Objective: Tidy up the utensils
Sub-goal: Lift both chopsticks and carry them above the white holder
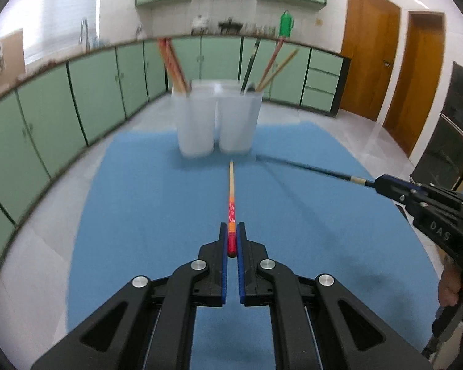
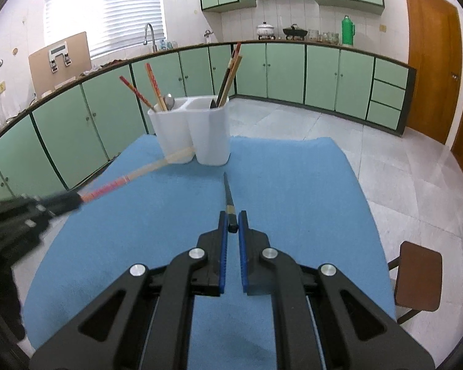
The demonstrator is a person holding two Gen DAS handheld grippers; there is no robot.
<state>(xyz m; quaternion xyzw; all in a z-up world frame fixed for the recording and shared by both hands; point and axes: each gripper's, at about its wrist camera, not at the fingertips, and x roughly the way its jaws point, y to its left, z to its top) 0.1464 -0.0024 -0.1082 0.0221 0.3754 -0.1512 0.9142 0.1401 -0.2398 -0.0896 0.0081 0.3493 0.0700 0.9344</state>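
Note:
My left gripper (image 1: 231,231) is shut on the red end of a red-and-wood chopstick (image 1: 231,197) that points at the white two-compartment holder (image 1: 216,120). My right gripper (image 2: 232,219) is shut on the end of a black chopstick (image 2: 228,194) that points at the same holder (image 2: 194,132). Each gripper shows in the other's view, the right one (image 1: 382,185) at the right and the left one (image 2: 74,200), blurred, at the left. The holder's left compartment has red chopsticks (image 2: 142,92) and a spoon (image 2: 169,101); the right has dark and wooden chopsticks (image 2: 230,77).
A blue mat (image 2: 293,200) covers the table under both grippers. Green cabinets (image 2: 293,71) line the walls behind. A brown chair (image 2: 416,280) stands to the right of the table. Tiled floor lies beyond the mat's far edge.

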